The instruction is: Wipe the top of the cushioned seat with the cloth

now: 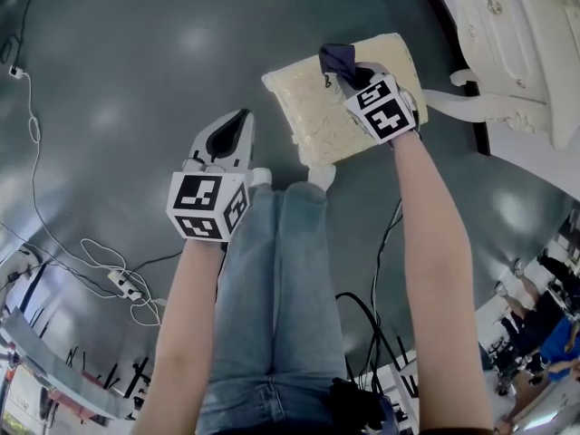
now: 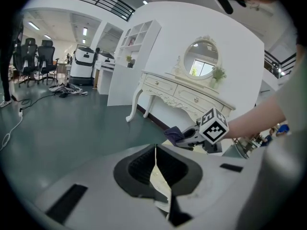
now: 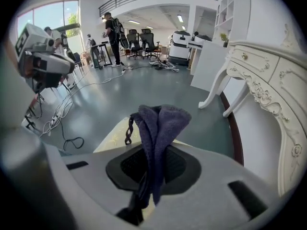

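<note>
The seat [image 1: 313,120], a cream cushion, is seen on the grey floor [image 1: 127,53]. The right gripper [image 1: 343,69] is held over the seat's far right part, and its jaws are clenched on the cloth [image 3: 160,126], a dark purple fold pinched between them and standing up past their tips. A short braided loop [image 3: 128,131] is seen on the side of the cloth, above the seat. Whether the cloth touches the seat cannot be told. The left gripper [image 1: 236,120] is held off the seat, to its left and over the floor; its jaws are drawn together to a thin slit and nothing is gripped between them. A person's legs [image 1: 272,279] in jeans are seen on the near side of the seat, with white shoes [image 1: 321,176] at its near edge. A white dresser [image 1: 521,53] with curved legs stands just beyond the seat's right side. White cables [image 1: 34,188] are strewn on the floor well to the seat's left.
</note>
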`<state>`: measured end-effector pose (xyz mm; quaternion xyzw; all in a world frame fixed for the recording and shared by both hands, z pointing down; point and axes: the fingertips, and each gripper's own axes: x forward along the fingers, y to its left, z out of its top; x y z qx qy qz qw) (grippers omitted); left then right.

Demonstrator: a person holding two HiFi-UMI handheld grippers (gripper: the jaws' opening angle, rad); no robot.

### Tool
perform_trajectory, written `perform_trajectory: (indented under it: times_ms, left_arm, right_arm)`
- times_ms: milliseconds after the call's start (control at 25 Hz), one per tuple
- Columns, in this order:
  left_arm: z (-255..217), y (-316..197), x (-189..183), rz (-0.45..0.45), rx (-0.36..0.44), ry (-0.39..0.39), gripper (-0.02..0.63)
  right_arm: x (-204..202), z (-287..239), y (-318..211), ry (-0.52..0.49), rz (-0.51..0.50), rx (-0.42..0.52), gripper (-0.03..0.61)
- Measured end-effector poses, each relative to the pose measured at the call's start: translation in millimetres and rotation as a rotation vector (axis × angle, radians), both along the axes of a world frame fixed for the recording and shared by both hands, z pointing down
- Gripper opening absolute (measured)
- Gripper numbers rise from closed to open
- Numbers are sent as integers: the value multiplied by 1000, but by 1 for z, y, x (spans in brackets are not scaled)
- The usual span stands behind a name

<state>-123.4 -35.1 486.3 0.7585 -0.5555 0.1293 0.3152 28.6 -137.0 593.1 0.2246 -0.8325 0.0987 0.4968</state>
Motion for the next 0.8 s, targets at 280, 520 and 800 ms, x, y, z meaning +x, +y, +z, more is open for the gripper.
perform_trajectory:
  times_ms: [280, 520, 800]
  left_arm:
    - [6, -5, -23, -45, -14, 5, 6]
    - [8, -12, -30, -51, -18, 7, 6]
    - [11, -18, -29, -52, -23, 24, 6]
  right_arm:
    - [-11, 18, -23, 31, 87, -31, 32]
    - [-27, 39, -15, 71, 71, -106, 32]
    - [-36, 44, -7, 145, -64, -83, 32]
